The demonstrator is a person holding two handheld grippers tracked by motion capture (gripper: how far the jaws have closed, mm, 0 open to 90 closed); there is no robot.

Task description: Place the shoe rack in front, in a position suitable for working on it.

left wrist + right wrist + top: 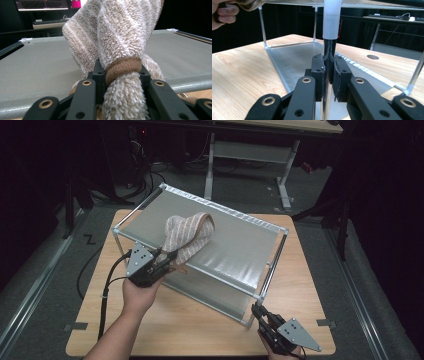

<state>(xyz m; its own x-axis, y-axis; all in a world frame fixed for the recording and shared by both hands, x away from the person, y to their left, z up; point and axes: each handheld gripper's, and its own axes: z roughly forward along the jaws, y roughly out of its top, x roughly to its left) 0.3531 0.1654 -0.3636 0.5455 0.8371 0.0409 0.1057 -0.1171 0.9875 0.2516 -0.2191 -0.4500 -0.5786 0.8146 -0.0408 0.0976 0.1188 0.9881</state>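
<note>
Towel lies bunched at the near edge of the rack's top shelf, one end gathered in the left gripper. Jaws clamped on the brown hem band, terry bulging either side. Soft, light, limp; it probably sags and drags rather than slides. The thick hem looks like the best hold. Right gripper is closed tight on the rack's front corner post, steadying the frame.

Legible text: I found none on the towel, rack, table or my grippers.
</note>
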